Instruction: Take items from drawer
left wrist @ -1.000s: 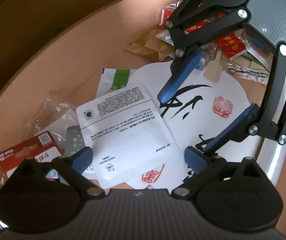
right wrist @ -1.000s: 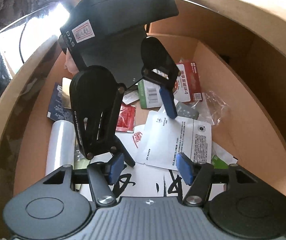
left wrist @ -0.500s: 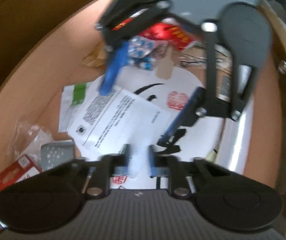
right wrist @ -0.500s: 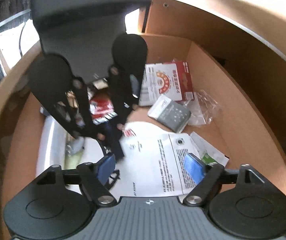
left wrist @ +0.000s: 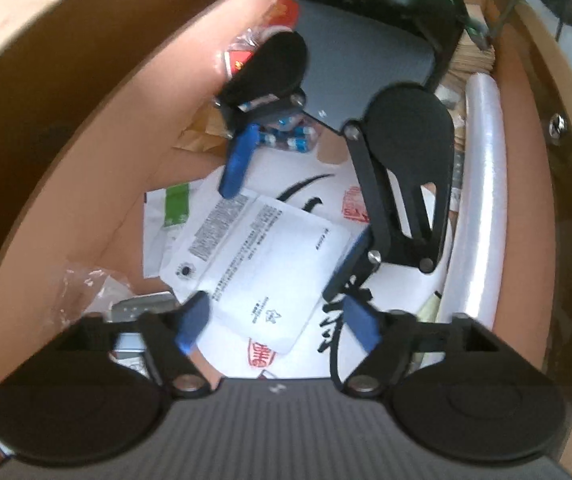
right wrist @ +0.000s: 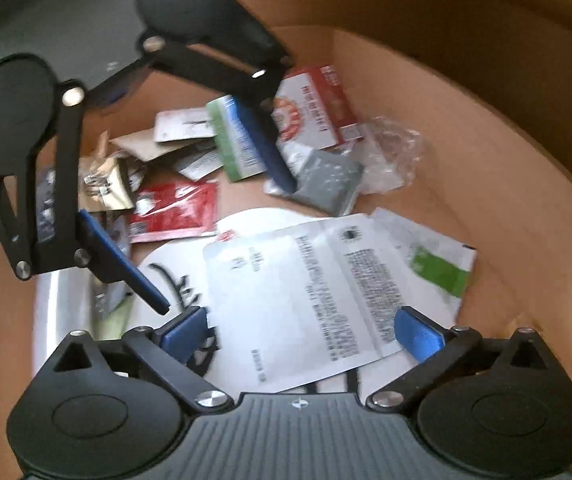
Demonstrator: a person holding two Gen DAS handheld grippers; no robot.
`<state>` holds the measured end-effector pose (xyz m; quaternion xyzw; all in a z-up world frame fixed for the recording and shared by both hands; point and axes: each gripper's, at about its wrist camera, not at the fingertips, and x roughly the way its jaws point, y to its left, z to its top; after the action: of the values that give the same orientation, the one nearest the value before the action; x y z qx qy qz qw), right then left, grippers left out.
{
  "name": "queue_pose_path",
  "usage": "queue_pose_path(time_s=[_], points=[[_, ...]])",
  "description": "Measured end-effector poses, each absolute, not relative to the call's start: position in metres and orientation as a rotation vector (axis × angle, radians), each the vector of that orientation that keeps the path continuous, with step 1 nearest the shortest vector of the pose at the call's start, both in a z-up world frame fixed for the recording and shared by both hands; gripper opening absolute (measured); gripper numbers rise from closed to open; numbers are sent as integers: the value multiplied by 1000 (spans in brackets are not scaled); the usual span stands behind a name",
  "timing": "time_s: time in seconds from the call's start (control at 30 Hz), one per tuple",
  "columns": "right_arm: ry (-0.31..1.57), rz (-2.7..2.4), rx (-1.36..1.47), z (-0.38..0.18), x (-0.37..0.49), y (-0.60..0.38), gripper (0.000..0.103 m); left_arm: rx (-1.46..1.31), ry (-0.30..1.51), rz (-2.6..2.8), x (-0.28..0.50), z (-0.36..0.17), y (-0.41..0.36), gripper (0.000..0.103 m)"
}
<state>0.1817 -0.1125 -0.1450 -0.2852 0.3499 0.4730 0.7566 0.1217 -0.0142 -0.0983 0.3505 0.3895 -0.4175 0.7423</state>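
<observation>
Both grippers hang inside a wooden drawer [left wrist: 98,168] full of flat items. A white printed pouch [left wrist: 262,264] lies in the middle on a round white calligraphy sheet [left wrist: 325,196]. My left gripper [left wrist: 276,326] is open, its fingers either side of the pouch's near end. My right gripper [right wrist: 303,332] is open over the same pouch [right wrist: 297,292] from the other side. Each gripper shows in the other's view, the right one [left wrist: 286,232] and the left one [right wrist: 214,240], both open and empty.
A roll of clear film [left wrist: 477,208] lies along one drawer wall. A green-and-white packet [right wrist: 437,264], a grey packet [right wrist: 325,184], a red box [right wrist: 317,108], a red sachet [right wrist: 174,212], crumpled clear plastic [right wrist: 389,160] and blister pills [left wrist: 289,140] lie around.
My left gripper shut half a second ago and has opened again around the pouch. My right gripper has opened wider and moved further over the pouch. The pouch has turned a little.
</observation>
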Motion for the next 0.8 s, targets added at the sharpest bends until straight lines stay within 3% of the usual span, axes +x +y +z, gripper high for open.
queue_pose_path(time_s=[0.07, 0.17, 0.23, 0.3, 0.33, 0.4, 0.67, 0.73, 0.77, 0.8], points=[[762, 1073, -651, -142, 177, -111, 80, 758, 866, -912, 126, -98, -12, 91], [760, 1090, -687, -137, 171, -110, 72, 769, 861, -910, 131, -98, -11, 93], [752, 1124, -712, -133, 167, -109, 58, 776, 865, -911, 131, -101, -12, 94], [758, 1168, -734, -129, 160, -106, 28, 790, 873, -910, 131, -103, -12, 96], [760, 1179, -756, -128, 156, -103, 24, 799, 876, -909, 131, -105, -12, 96], [768, 1209, -801, -129, 149, -100, 0, 811, 871, -907, 130, -107, -12, 96], [712, 1231, -837, -117, 134, -102, 0, 849, 838, -896, 127, -115, -10, 98], [670, 1194, -823, -107, 135, -104, 5, 852, 803, -895, 126, -116, -9, 98], [646, 1165, -821, -104, 135, -106, 21, 849, 785, -899, 126, -118, -11, 98], [628, 1131, -825, -102, 137, -108, 47, 844, 776, -898, 126, -120, -14, 98]])
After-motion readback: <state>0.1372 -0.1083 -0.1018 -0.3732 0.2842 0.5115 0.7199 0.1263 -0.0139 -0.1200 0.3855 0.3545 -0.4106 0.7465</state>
